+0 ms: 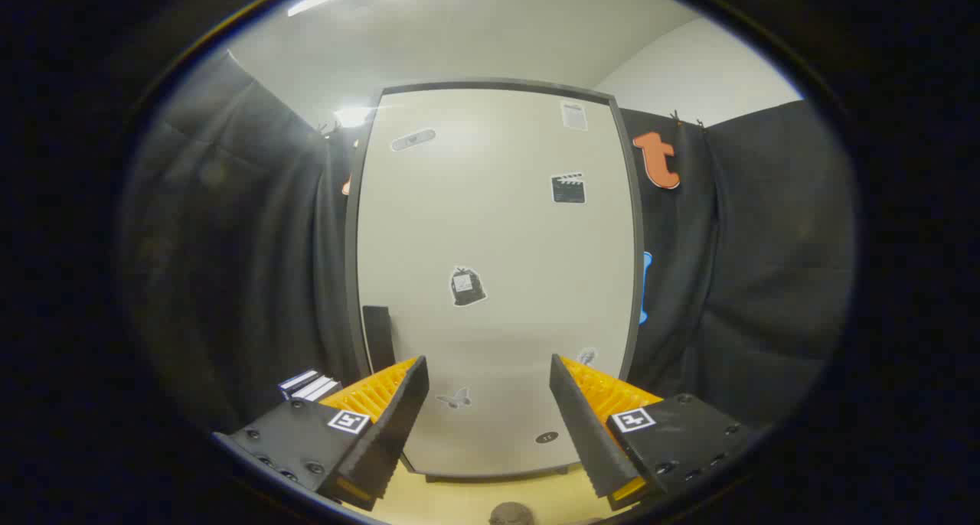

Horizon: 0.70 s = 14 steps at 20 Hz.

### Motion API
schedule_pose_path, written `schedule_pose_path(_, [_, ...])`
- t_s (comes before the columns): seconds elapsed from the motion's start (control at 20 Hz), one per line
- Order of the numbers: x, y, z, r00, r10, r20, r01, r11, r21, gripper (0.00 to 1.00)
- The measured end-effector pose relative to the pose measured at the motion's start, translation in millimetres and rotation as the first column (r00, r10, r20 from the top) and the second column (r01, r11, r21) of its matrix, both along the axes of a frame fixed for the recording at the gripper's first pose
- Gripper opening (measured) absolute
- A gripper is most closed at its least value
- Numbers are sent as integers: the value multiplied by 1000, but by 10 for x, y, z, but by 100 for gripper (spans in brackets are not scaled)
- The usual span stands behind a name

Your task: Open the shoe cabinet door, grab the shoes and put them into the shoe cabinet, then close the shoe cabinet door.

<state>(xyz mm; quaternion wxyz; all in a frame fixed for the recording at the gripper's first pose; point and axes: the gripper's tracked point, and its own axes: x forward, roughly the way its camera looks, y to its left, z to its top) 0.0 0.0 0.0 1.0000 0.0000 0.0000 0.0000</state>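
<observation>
- Your gripper [488, 402] hangs with its fingers spread wide and nothing between them, facing the shoe cabinet door [490, 280], which looks closed, so I judge the opening step is not yet done.
- The door is a pale flat panel in a dark frame, dotted with small stickers [467, 286]. A dark vertical strip [378, 337] sits near its edge, just ahead of your left finger [383, 406]; it may be the handle, but you cannot be sure from here.
- If you go for that strip and it is only a sticker or trim, the fingers will slide off the smooth panel and the door will stay shut.
- Come in off-centre and one finger could hit the frame while the other misses, so the closing pinch catches nothing.
- Pull straight back instead of along the hinge arc and the grip may slip, or the cabinet may shift on the wooden floor [459, 502].
- A small stack of striped, book-like things [309, 385] lies just beside your left finger; swing wide and you could knock it.
- A dark rounded thing [511, 514] lies on the floor below the fingers; it might be a shoe, though too little shows to tell. Step the gripper down carelessly and you may nudge it.
</observation>
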Motion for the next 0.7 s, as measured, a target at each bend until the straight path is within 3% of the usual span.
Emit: schedule_pose_path(0.7, [-1,-44,34,1000,-3,1,3,1000,8,92])
